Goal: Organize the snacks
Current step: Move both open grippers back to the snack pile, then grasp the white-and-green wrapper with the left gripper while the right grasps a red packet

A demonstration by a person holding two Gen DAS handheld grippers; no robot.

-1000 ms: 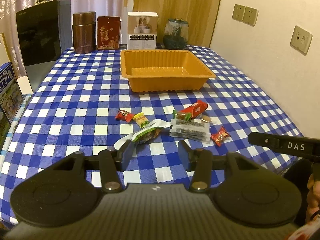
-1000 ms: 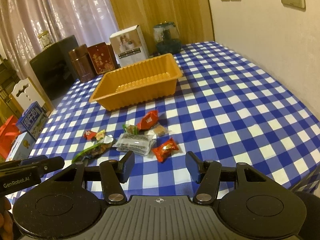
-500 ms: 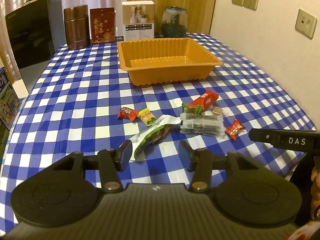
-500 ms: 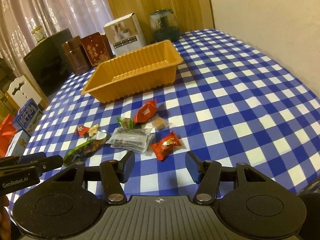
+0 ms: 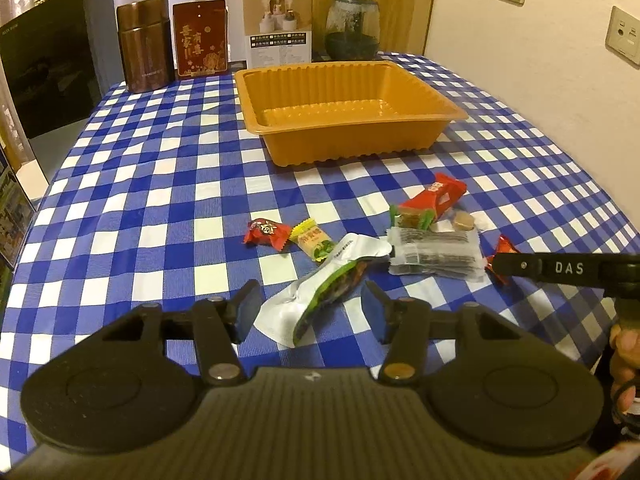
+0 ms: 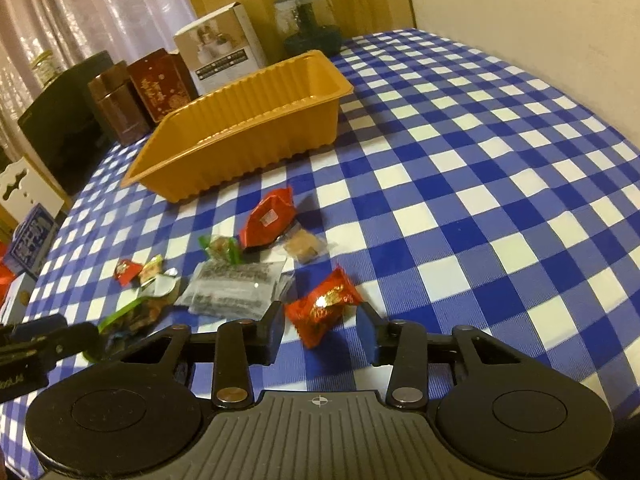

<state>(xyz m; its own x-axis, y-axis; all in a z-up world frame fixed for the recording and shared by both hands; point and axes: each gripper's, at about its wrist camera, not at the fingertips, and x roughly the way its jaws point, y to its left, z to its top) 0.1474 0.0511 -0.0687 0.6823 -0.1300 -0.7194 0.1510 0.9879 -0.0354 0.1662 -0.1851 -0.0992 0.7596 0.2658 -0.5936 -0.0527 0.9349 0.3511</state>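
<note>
An empty orange tray (image 5: 428, 94) (image 6: 312, 98) stands beyond a cluster of snacks on the checked tablecloth. My left gripper (image 5: 311, 312) is open, its jaws on either side of a silver-and-green pouch (image 5: 320, 288) (image 6: 132, 312). My right gripper (image 6: 320, 334) is open around a small red candy (image 6: 324, 304) (image 5: 502, 254). Between them lie a clear seaweed pack (image 5: 436, 256) (image 6: 236, 286), a larger red packet (image 5: 438, 198) (image 6: 270, 218), a green-ended sweet (image 5: 412, 218), a brown sweet (image 6: 304, 246), a yellow candy (image 5: 314, 240) and a red candy (image 5: 266, 232).
At the table's far edge stand a brown canister (image 5: 146, 44), a red tin (image 5: 200, 38), a white box (image 5: 278, 24) and a glass jar (image 5: 352, 28). A black appliance (image 5: 48, 64) stands at the left. A wall (image 5: 540, 60) runs along the right.
Both grippers have moved forward and down toward the snacks. The pouch now sits between the left jaws and the red candy between the right jaws. Both stay open.
</note>
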